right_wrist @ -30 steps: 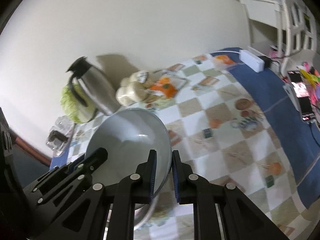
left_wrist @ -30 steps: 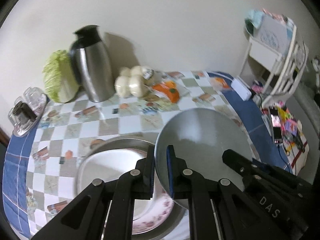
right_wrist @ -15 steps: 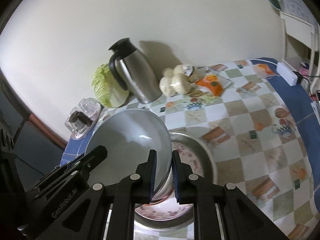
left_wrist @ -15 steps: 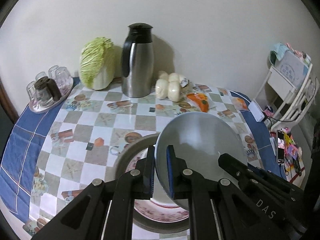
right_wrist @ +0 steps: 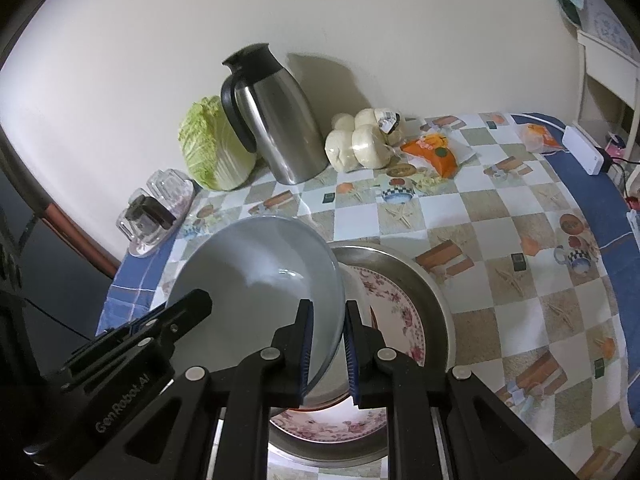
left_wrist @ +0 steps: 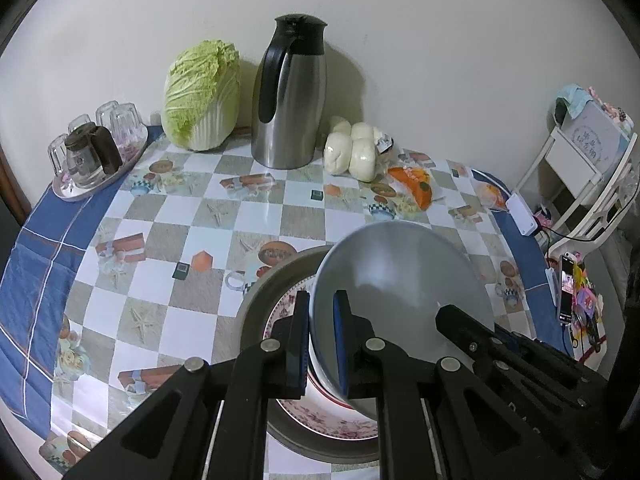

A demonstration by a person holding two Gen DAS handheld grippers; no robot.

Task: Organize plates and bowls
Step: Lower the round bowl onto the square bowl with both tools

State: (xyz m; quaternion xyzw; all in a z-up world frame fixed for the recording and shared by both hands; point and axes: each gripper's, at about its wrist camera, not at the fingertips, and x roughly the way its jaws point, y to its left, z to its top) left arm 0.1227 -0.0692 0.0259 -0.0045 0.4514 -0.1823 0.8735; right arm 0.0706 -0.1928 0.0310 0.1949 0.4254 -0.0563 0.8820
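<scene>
**Mia:** Both grippers have carried the grey bowl (left_wrist: 404,280) across the bench (left_wrist: 168,248), and now it hangs over the big metal pan (right_wrist: 424,284) with the flowery plate (right_wrist: 396,308) in it. Before, the pan was off to one side.

**Tom:** Who holds the bowl?

**Mia:** The left gripper (left_wrist: 321,340) has its jaws clamped on one side of the rim. The right gripper (right_wrist: 326,344) has its jaws clamped on the other side.

**Tom:** What could go wrong?

**Mia:** The bowl is tilted and held only by thin bits of rim. If one hand pulls away or goes down faster, it could slip out and bang the plate.

**Tom:** And crack it?

**Mia:** Maybe. If the jaws let go too high, it could wobble and land crooked.
</scene>
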